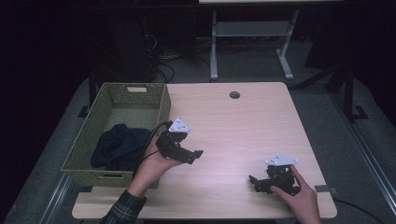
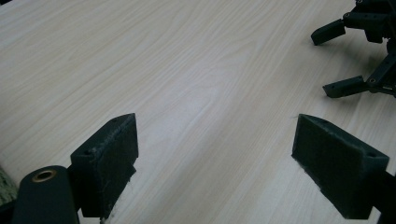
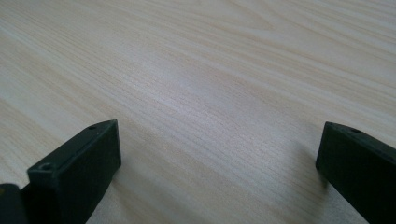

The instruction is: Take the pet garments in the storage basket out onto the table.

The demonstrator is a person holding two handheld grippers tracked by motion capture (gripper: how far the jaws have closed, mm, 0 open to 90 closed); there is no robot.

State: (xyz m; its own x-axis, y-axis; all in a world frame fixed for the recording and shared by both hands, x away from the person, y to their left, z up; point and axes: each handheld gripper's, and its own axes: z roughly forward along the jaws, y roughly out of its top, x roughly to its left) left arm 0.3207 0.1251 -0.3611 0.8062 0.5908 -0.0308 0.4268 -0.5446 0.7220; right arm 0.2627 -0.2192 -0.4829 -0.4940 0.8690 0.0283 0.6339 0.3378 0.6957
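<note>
Two tools show in the high view over a pale wooden table [image 1: 233, 130]. The left tool [image 1: 194, 156] is held in the left hand [image 1: 152, 165] just beside the right wall of a green woven basket [image 1: 161, 105] that stands on the table's left part. A dark cloth [image 1: 114, 144] lies bunched inside the basket, toward its near end. The right tool [image 1: 254, 183] rests low near the table's front right edge, held by the right hand [image 1: 301, 198], well apart from the left one.

From the left gripper view, the left tool [image 2: 215, 163] has its jaws spread wide over bare wood, holding nothing; the right tool [image 2: 334, 60] appears at the upper right, its jaws also apart.

From the right gripper view, the right tool [image 3: 218, 168] stands wide open just above the wood grain, empty.
</note>
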